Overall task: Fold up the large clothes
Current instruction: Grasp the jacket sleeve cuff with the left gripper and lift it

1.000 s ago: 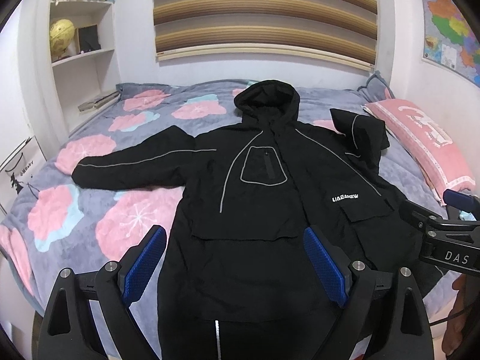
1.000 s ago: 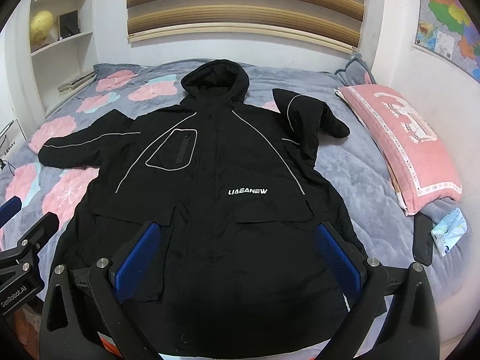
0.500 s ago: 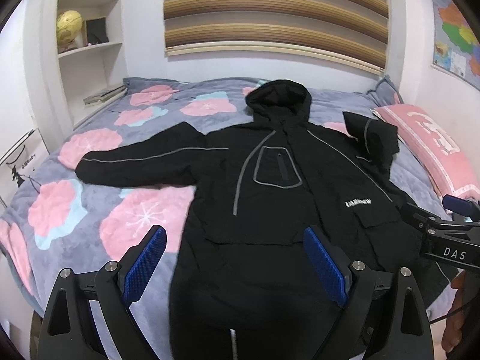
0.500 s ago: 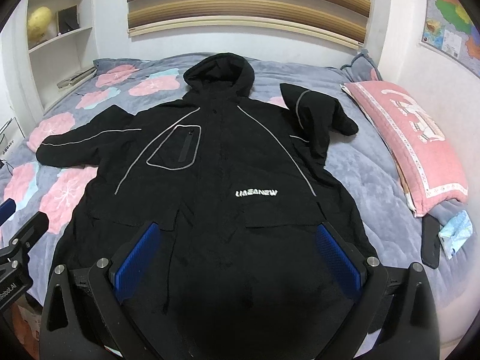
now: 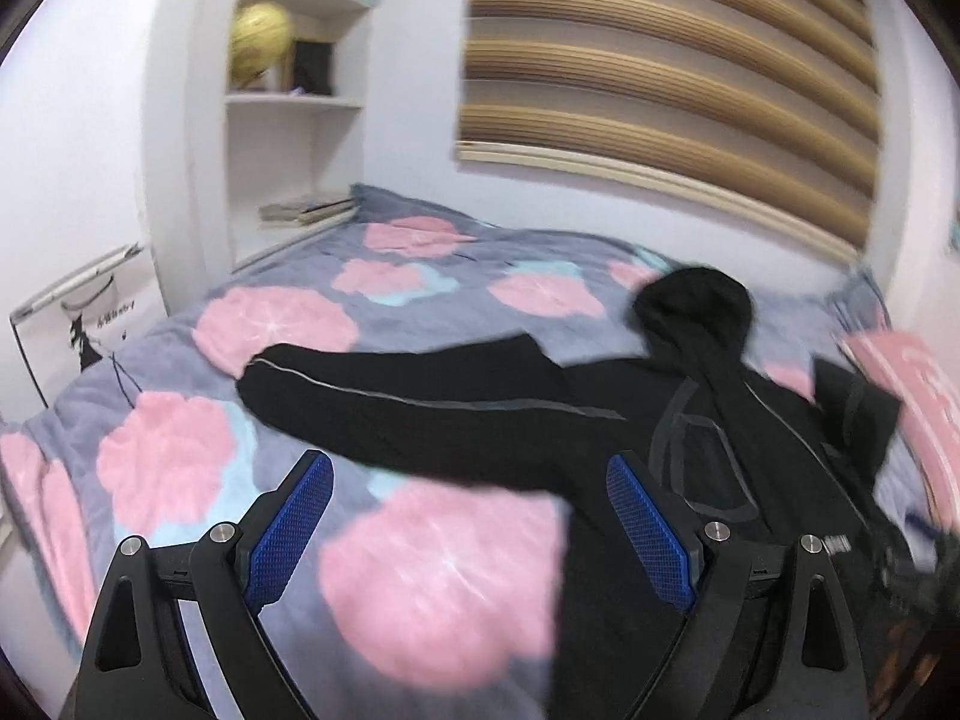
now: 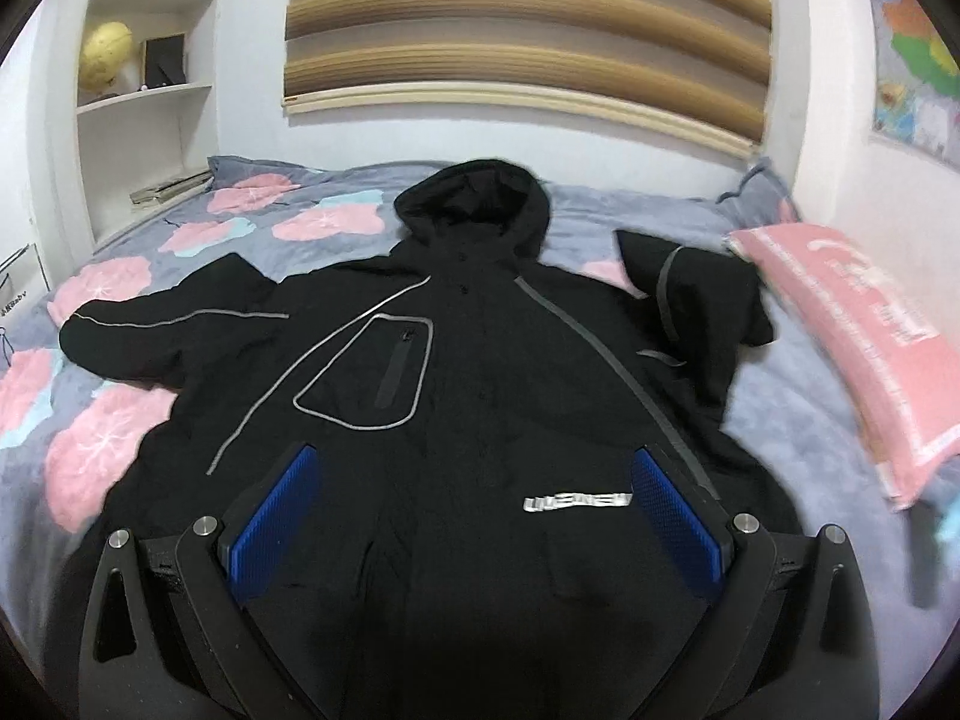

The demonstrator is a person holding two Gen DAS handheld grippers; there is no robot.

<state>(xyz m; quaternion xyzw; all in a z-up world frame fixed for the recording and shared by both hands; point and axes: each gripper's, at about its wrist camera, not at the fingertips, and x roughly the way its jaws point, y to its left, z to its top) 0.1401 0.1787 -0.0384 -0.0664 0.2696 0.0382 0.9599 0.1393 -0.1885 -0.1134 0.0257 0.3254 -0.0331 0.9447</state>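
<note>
Barely started: long black hooded jacket [image 6: 468, 396] spread flat on flowered grey bedspread [image 5: 420, 570], sleeve [image 5: 384, 408] out at nine o'clock, unfolded. Left gripper [image 5: 471, 534] and right gripper [image 6: 474, 516] released, gaping, empty.

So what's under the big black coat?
The black coat lies spread on the flowery blanket, which shows around it. Whatever is directly beneath the coat is covered.

The hooded jacket [image 6: 456, 396] lies spread on the bed [image 6: 774, 414], hood toward the wall. A pillow [image 6: 852, 336] lies to its right; shelves [image 6: 150, 96] stand left, apparently beside the bed.
</note>
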